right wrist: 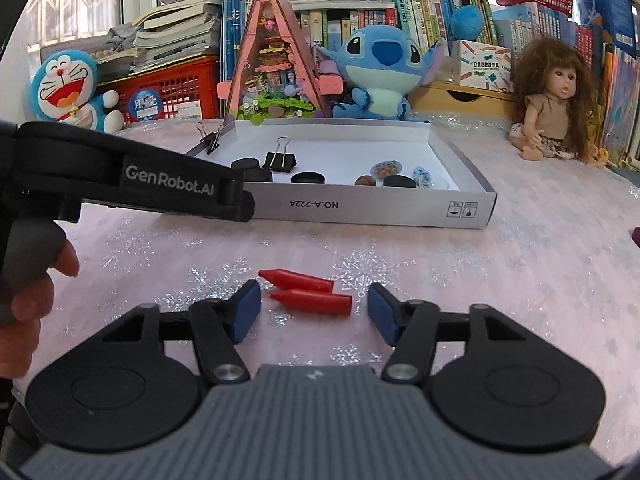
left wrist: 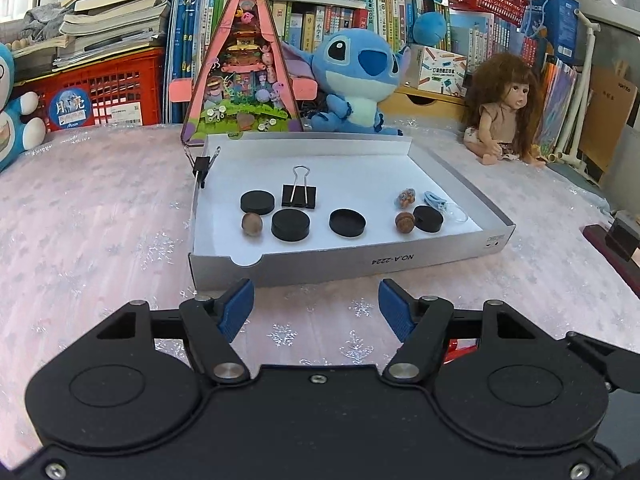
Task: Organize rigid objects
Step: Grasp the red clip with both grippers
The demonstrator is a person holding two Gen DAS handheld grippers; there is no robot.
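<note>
Step in hand: right gripper (right wrist: pixel 314 310) lines up on the nearer of two red cone-tipped crayons (right wrist: pixel 312 301) lying on the pink snowflake-patterned tabletop (right wrist: pixel 520 280).
Right gripper state: jaws apart, crayon between them, pads not yet touching.
Left gripper (left wrist: pixel 316 306): open, empty, facing the shallow white cardboard box (left wrist: pixel 360 266).
Box contents: black discs (left wrist: pixel 291 224), brown nuts, a black binder clip (left wrist: pixel 299 196).
Next move: likely close, lift, clear the box's front wall.
In the way: the second crayon (right wrist: pixel 295 279) just beside it; the left gripper's arm near the box.

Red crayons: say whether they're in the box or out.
Out. Both red crayons lie on the tablecloth before the white box, between the right gripper's open fingers.
</note>
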